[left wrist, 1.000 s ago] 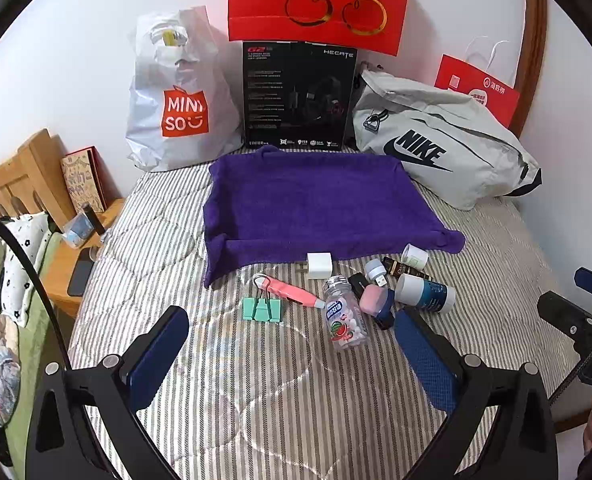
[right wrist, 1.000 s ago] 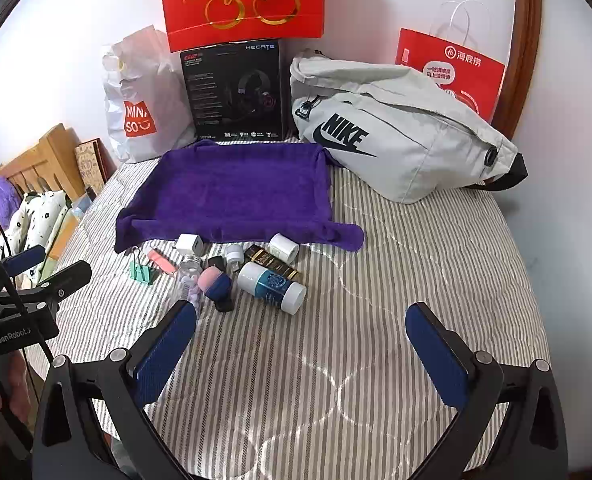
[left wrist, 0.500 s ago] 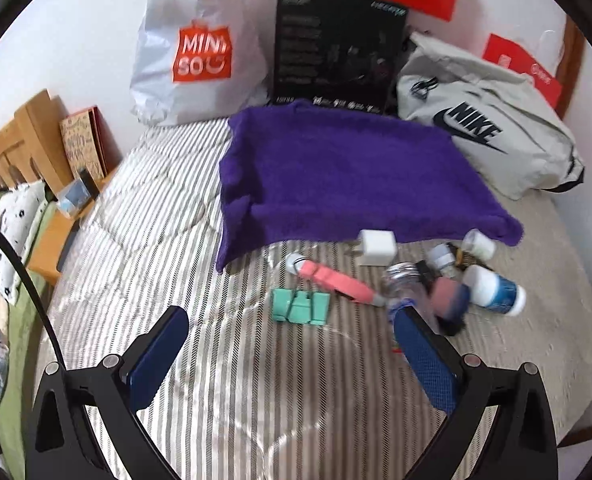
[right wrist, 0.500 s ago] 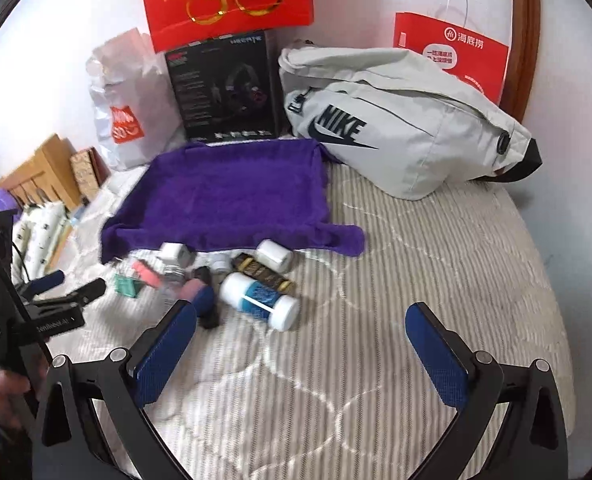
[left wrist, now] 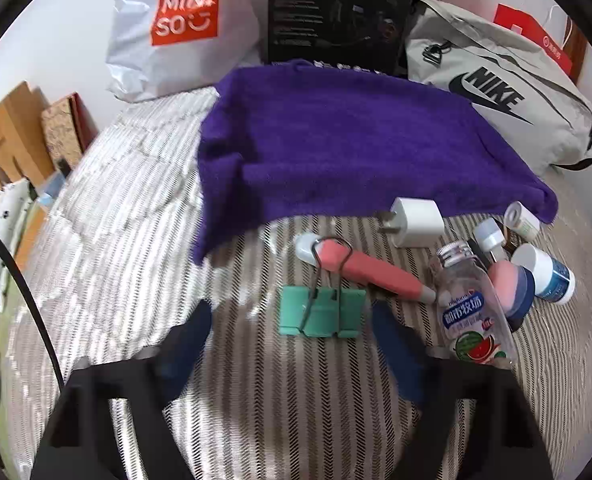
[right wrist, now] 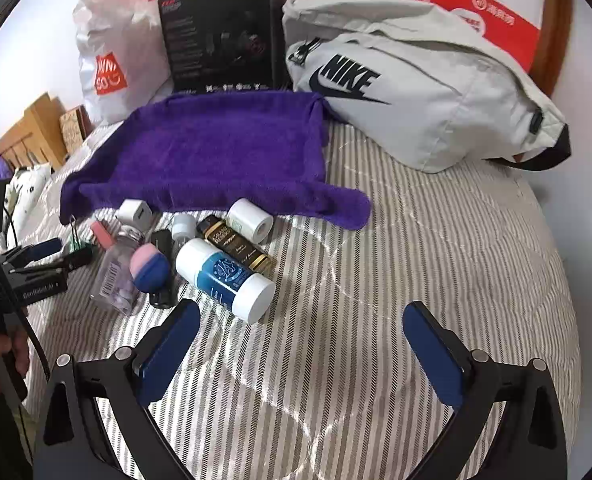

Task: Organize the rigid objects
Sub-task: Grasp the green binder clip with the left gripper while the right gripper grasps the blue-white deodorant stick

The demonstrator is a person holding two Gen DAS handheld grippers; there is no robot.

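Note:
Several small items lie on the striped bed in front of a purple towel (left wrist: 348,140) (right wrist: 216,152). My left gripper (left wrist: 292,344) is open, its blurred fingers just short of a green binder clip (left wrist: 322,312) and either side of it. Beyond the clip are a pink pen-shaped tool (left wrist: 368,268), a white charger (left wrist: 416,222), a clear candy bottle (left wrist: 472,312) and a pink-and-blue sponge (left wrist: 512,284). My right gripper (right wrist: 304,350) is open and empty, just short of a white-and-blue bottle (right wrist: 228,276) lying on its side. A gold-black tube (right wrist: 236,246) and a white jar (right wrist: 250,218) lie behind the bottle.
A grey Nike bag (right wrist: 416,104), a black headset box (right wrist: 220,36) and a white Miniso bag (left wrist: 176,28) stand along the wall behind the towel. A wooden headboard (left wrist: 8,140) is at the left. A hand (right wrist: 0,356) holds the left gripper's handle.
My left gripper has moved forward and down towards the green binder clip, and its fingers stand closer together. My right gripper has come nearer to the white-and-blue bottle.

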